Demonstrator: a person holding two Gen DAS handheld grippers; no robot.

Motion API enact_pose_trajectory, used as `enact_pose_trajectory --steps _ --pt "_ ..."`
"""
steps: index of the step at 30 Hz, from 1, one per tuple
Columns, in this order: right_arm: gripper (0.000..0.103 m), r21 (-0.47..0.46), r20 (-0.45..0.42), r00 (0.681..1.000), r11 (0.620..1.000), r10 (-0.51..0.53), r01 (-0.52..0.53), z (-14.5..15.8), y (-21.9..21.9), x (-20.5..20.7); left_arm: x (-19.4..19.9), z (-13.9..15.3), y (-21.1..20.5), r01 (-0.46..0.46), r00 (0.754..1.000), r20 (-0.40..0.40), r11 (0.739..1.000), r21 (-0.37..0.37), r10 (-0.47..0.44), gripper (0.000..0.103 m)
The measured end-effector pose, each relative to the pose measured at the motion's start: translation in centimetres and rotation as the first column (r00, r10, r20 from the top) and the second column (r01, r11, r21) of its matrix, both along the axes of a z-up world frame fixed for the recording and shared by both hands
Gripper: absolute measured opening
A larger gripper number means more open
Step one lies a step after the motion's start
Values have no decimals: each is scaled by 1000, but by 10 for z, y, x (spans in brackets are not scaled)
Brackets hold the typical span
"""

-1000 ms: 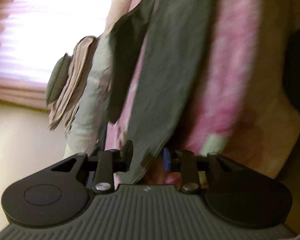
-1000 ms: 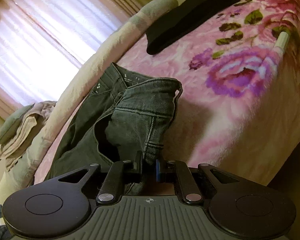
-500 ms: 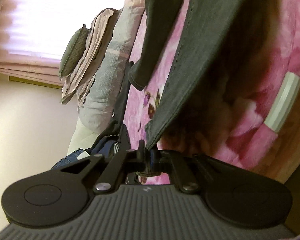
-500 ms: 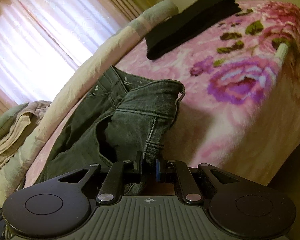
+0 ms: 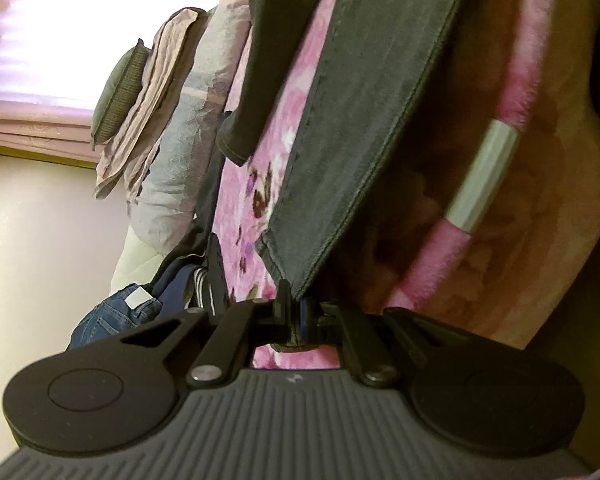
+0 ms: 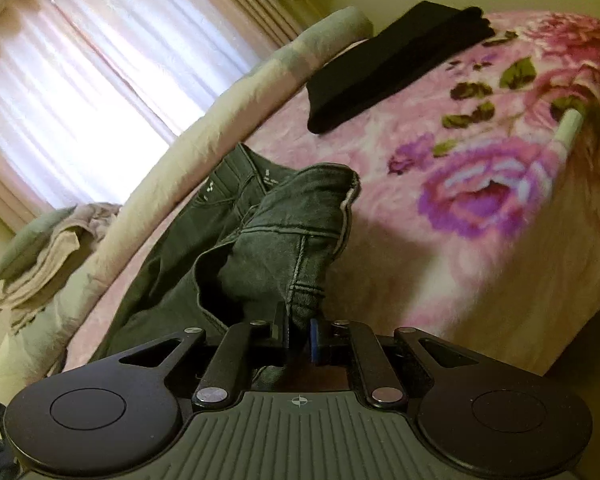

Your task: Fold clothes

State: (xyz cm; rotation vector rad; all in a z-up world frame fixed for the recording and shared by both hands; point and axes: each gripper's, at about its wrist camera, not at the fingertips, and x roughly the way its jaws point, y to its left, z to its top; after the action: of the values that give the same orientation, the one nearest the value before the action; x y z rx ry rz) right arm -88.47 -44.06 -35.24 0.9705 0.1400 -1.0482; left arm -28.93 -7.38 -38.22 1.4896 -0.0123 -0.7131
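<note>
A pair of dark grey jeans (image 6: 228, 248) lies on a bed with a pink flowered blanket (image 6: 480, 184). In the left wrist view one trouser leg (image 5: 372, 120) runs up across the blanket, and my left gripper (image 5: 296, 312) is shut on its hem corner. The other leg (image 5: 268, 68) lies further left. In the right wrist view my right gripper (image 6: 300, 332) is shut on a bunched fold at the waist end of the jeans, lifted a little off the blanket.
A folded black garment (image 6: 396, 60) lies at the far side of the bed. A rolled pale quilt (image 6: 188, 168) runs along the window side, with folded beige cloths (image 6: 40, 260) on it. Blue jeans and dark clothes (image 5: 140, 312) are piled at the bed's end.
My left gripper has closed on the hem of the trouser leg; it was open a second ago. The right gripper keeps its hold and has barely moved.
</note>
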Motion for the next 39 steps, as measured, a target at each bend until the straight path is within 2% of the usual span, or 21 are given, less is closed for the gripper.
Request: enact_pose_trajectory --steps 4,6,10,12,13,14,17,22,26,31,35,39 --pt "7 51 25 999 998 -30 29 -22 8 -7 0 -11 -1 -9 1000 -9 999 33 10 4" --pt "7 44 36 999 999 -26 24 -27 9 -9 0 -11 -1 -8 1000 -10 999 49 9 5" --pt "8 11 20 1000 1000 9 -10 -14 8 -12 -1 1 9 -11 1000 -16 999 50 12 11" --pt "38 -30 -28 1000 1000 -8 8 -4 14 -13 -2 9 16 -18 1000 -17 998 52 19 21" --pt "68 -71 -58 998 997 -34 30 3 18 -14 -2 12 20 -20 1000 -15 998 54 21 23" --pt "76 -109 -82 995 993 -57 48 9 22 -15 -1 16 23 -34 999 -11 998 58 35 26" --pt "76 -183 -111 991 981 -79 58 28 27 -20 11 28 33 -100 995 14 993 57 100 26" --pt "76 -249 -80 997 968 -16 -4 55 16 -4 29 60 26 -176 984 -9 984 -38 176 28" --pt "76 -268 -83 992 956 100 -119 72 -8 35 27 75 -13 -115 993 -47 989 -96 111 33" --pt "76 -258 -151 959 927 239 -271 84 -43 94 23 75 -85 18 993 -113 991 -131 -33 43" --pt "76 -236 -191 919 893 344 -384 82 -63 144 33 69 -141 104 981 -151 985 -136 -124 47" --pt "76 -188 -246 869 858 430 -478 65 -77 198 53 65 -196 187 961 -180 974 -124 -208 47"
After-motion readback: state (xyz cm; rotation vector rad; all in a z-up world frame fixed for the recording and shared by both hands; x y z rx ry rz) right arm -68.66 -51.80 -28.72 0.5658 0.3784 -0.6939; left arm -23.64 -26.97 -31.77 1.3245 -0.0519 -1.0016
